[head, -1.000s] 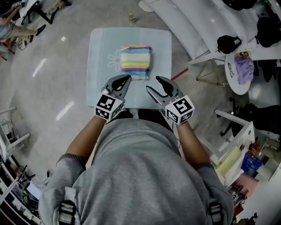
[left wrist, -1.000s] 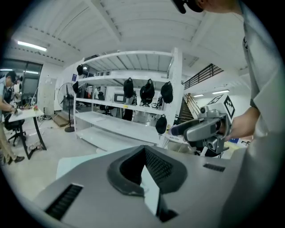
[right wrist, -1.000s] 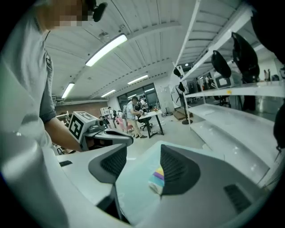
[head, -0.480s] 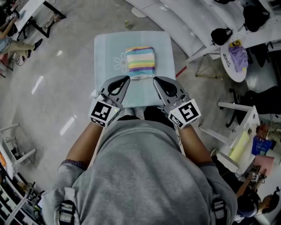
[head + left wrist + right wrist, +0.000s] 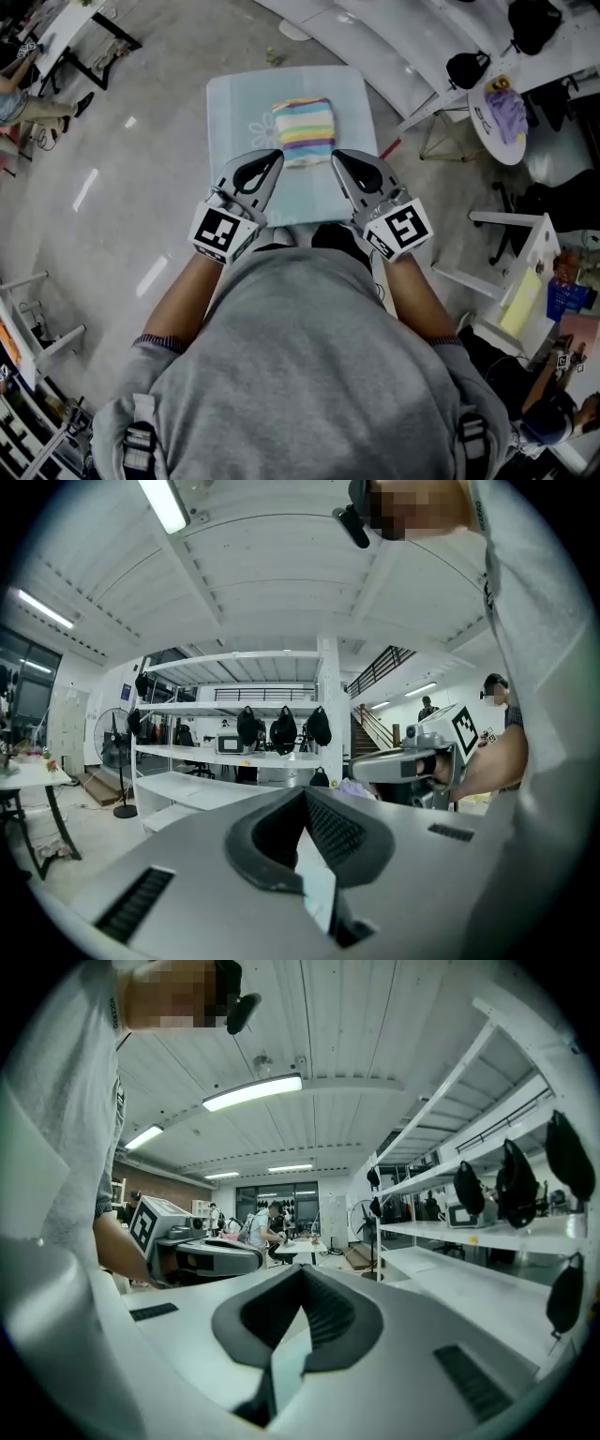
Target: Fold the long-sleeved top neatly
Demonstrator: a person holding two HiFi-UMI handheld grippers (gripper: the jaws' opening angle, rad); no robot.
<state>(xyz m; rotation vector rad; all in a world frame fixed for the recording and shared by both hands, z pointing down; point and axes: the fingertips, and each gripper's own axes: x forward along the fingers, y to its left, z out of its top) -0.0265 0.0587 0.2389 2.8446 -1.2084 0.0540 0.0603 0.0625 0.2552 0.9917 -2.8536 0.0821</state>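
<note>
The folded, striped long-sleeved top point(image 5: 307, 131) lies on the table point(image 5: 230, 112). The left hand-held gripper point(image 5: 270, 161) and right hand-held gripper point(image 5: 342, 161) hover just near of it, both closed and empty.

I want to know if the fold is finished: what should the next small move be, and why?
Probably just draw both grippers back and stop. The striped top already lies as a compact folded rectangle on the pale blue table, and the left gripper and right gripper are shut and hold nothing.

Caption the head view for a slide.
Folded striped top on the pale mat; left gripper and right gripper, both shut and empty, held before the person.
</note>
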